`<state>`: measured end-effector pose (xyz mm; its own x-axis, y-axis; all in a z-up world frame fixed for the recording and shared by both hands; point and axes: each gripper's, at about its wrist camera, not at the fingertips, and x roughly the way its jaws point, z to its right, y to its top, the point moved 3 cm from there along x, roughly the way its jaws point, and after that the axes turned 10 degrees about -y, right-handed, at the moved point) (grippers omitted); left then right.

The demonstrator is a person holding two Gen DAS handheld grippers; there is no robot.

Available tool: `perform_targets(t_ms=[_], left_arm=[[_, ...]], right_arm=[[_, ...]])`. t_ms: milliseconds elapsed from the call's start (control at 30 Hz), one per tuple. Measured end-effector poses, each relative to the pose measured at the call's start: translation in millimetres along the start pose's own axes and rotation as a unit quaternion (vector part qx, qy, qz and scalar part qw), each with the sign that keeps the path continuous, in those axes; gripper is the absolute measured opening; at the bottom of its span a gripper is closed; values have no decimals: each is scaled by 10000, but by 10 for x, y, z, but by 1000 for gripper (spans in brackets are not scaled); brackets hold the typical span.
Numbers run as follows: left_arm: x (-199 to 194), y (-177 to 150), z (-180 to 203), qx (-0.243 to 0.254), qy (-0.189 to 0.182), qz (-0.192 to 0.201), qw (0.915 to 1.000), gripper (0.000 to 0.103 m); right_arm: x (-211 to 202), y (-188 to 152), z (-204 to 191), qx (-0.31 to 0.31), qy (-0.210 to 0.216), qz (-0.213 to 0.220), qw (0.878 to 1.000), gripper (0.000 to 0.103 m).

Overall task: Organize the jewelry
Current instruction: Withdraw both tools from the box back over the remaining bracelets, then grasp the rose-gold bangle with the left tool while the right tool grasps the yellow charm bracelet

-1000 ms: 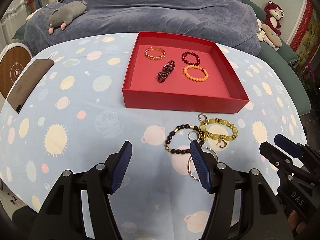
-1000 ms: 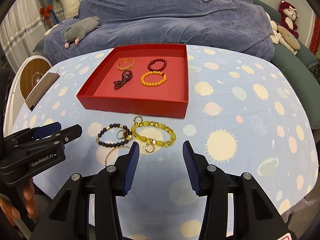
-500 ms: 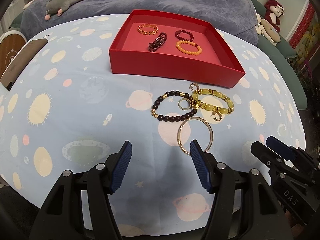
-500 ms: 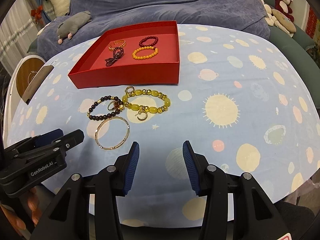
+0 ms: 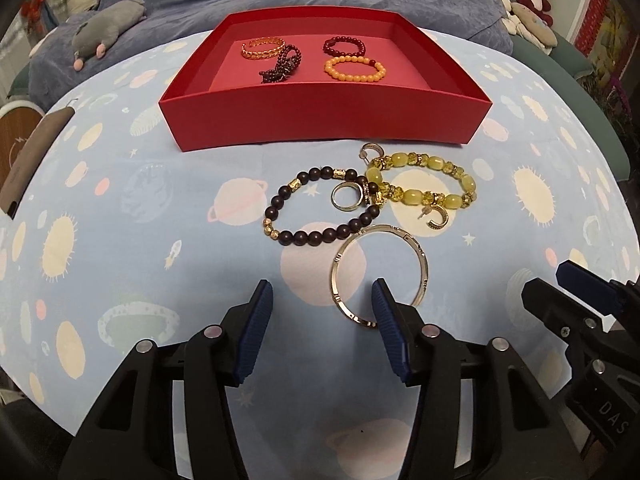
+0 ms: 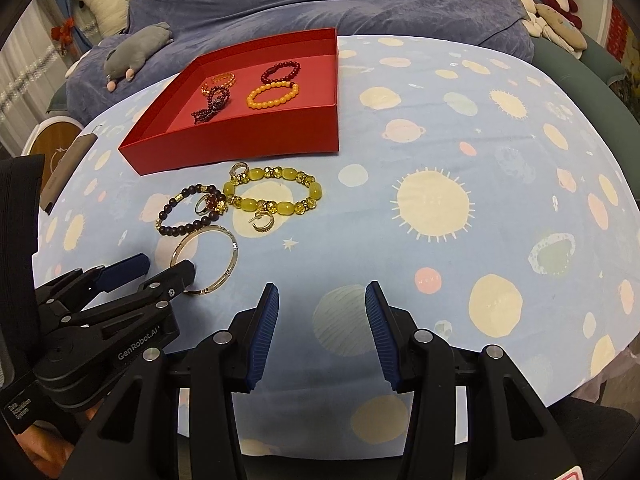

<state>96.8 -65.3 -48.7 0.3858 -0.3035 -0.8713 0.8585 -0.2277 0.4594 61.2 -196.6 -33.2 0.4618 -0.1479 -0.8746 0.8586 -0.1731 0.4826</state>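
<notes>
Since the earlier frames, both grippers have been brought lower and nearer the loose jewelry, so that the gold bangle [image 5: 379, 271] now lies just ahead of the left gripper [image 5: 322, 302].

Fingers of the left gripper are spread apart and nothing is held; the right-hand finger [image 5: 390, 336] overlaps the bangle's near rim at lower centre of the left view. This placement is judged an approach for a first pick. The right gripper [image 6: 319, 304] is likewise spread and empty, held over bare cloth to the right of the pile, apparently kept clear.

Four bracelets already lie inside the red tray [image 5: 324, 120] in the upper centre of the frame. Outside it, on the surface [image 5: 140, 220], are noted the dark bead bracelet [image 5: 320, 210], the yellow bead bracelet [image 5: 424, 180], a ring [image 5: 346, 197] and a hoop earring [image 5: 438, 218], all touching or nearly so.

From the right view, the left gripper's tip [image 6: 182, 272] is seen beside the bangle's left rim; contact cannot be told. Only the left view shows the ring's plain band clearly.
</notes>
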Motion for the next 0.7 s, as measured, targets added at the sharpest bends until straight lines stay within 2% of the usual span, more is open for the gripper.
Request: perform_targets(t_ms=[133,200,267,367,533,700], left_arm=[[-17,8,-38,146,129,30,9998,26],[-37,-3,-83,137,146,41,9998,10],[-53,-8,-149,56,96,37,9999,4],[-99,-28,-254,-151,-41,9,9999,4],[-175,-89,-409,-272,41,10,9996,3],[-208,-88,-553,-433,53,34,9990,4]], right_arm=[[7,-7,-26,-28,17,-10,10000,45],[10,-6,-41,-46,25,-19,10000,45],[11,-10,-59,-64,35,-28,10000,45],[17,-11,-81,-88,51,-41,9999,45],[52,57,-137,-136,92,-41,9999,45],[157,272,-211,-186,56,53,9998,44]])
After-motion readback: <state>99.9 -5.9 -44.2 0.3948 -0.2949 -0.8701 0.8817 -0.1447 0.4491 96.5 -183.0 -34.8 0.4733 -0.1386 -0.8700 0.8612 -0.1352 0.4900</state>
